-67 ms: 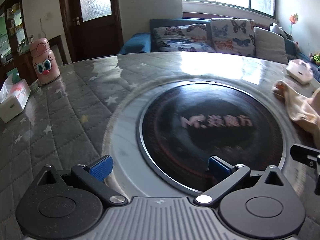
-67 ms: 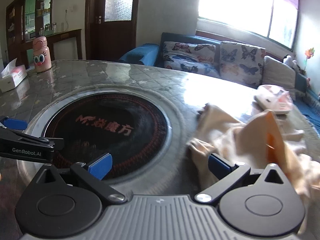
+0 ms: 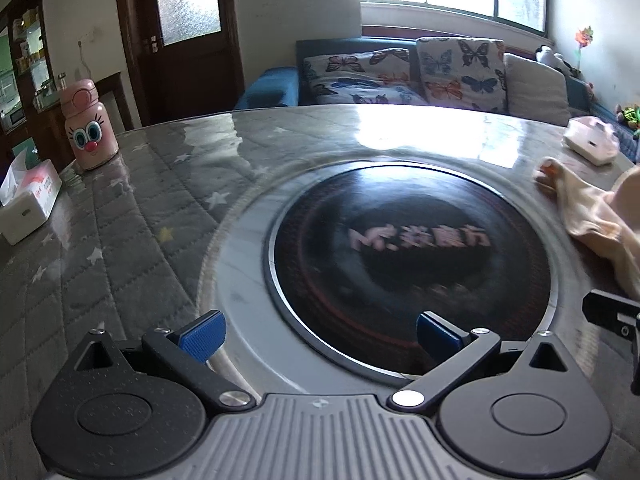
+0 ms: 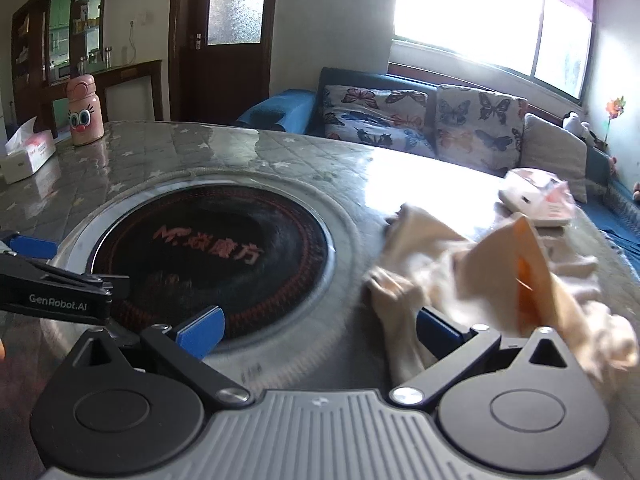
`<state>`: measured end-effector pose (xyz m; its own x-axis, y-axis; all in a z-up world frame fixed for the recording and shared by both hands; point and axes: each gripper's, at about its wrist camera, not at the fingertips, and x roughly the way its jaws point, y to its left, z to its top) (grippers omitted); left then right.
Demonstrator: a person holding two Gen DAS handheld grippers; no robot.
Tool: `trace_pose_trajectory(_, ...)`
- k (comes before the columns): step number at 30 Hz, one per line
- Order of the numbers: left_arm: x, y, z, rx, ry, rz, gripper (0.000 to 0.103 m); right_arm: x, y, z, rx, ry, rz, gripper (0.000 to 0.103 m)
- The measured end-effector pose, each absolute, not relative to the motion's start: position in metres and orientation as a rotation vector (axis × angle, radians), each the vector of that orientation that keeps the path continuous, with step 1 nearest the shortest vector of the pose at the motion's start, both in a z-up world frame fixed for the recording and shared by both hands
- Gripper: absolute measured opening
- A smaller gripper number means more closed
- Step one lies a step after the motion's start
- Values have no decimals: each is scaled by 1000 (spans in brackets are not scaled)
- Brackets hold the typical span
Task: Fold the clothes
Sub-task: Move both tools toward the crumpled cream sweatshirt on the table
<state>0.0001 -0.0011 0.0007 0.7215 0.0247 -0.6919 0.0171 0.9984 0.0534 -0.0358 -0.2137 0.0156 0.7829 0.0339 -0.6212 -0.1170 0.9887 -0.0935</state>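
left claw [image 3: 318, 334]: mine, spread wide with nothing between the blue pads [image 3: 202, 334], hanging over the near rim of the black glass disc [image 3: 412, 256] set in the middle of the table [image 3: 132, 216]

right claw [image 4: 320, 332]: also wide apart, gripping nothing; the right pad [image 4: 434, 326] sits just against the near edge of the garment, can't tell if it's actually touching

garment [image 4: 480, 276]: cream cloth with an orange bit, bunched up and crumpled on the right side of the table, just beside the disc's pale ring, not folded at all; kinda blurry so no clue what kind of clothing it is

garment from my left cam: only a corner [image 3: 588, 216] peeking in at the right edge of the table

pink bottle [image 3: 89, 128]: cartoon face, standing upright at the far left edge of the table

tissue box [image 3: 28, 200]: left edge, near the bottle

pink-white thing [image 4: 536, 200]: far right edge, behind the garment, can't make out what it is

sofa [image 3: 400, 72]: behind the table, butterfly cushions
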Motion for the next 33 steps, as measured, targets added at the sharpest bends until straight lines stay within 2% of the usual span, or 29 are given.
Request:
trace_pose_trajectory(7,-21,-29,-1,89,730,-51,103,-59,-208,8,-132,669,19,103)
trace_pose_trajectory(17,-69,-73,20,75,762,-135,103,-139,-271,9,21,664,-69,103)
trace_pose_trajectory(33,-97,-109,33,66,826,-216,103,-157,-275,13,69,711,-153,103)
